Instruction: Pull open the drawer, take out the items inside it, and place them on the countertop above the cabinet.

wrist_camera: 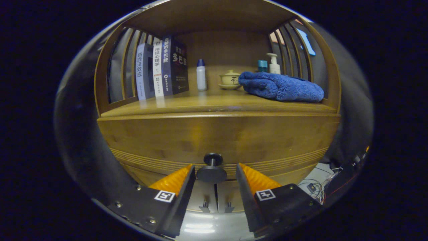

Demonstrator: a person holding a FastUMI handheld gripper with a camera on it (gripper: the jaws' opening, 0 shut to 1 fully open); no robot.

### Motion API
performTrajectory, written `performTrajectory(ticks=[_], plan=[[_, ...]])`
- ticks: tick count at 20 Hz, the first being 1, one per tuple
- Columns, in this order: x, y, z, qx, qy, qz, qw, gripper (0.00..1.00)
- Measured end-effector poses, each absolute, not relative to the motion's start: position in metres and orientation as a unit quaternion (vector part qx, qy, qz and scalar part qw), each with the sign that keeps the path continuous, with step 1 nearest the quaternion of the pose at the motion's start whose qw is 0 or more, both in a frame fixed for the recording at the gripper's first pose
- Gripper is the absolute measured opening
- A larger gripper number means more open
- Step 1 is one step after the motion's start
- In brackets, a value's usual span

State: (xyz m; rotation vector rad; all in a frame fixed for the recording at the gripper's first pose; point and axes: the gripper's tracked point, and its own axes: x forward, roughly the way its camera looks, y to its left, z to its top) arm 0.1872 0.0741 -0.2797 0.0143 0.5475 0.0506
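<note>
Wooden cabinet (217, 134) with slatted sides fills the booth ahead, and its drawer front (217, 147) is closed, flush with the cabinet face. On that front sits the round dark knob (213, 160), on a short stem. The tongs (215, 175) are spread wide, one finger on each side of the knob's disc, with a small gap left on both sides, so they grip nothing.

Above the knob runs the bench (207, 105), the cabinet's top board under an arched roof. Up and to the left of the knob, three books (162, 68) stand upright against the slats. Almost straight above the knob stands a small white bottle (201, 75) with a dark cap. Just right of it is a lidded tea cup (230, 79) on a saucer. Further right lies a folded blue towel (281, 87), with a pump bottle (274, 63) and a teal container (262, 66) behind it.
</note>
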Motion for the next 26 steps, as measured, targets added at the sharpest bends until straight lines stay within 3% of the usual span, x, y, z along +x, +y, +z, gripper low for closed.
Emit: performTrajectory(ticks=[4, 9, 26], plan=[[0.192, 0.073, -0.281, 0.001, 0.269, 0.016, 0.963, 0.43], [0.187, 0.074, -0.281, -0.017, 0.28, 0.014, 0.96, 0.29], [0.063, 0.067, -0.257, -0.017, 0.294, -0.023, 0.955, 0.29]])
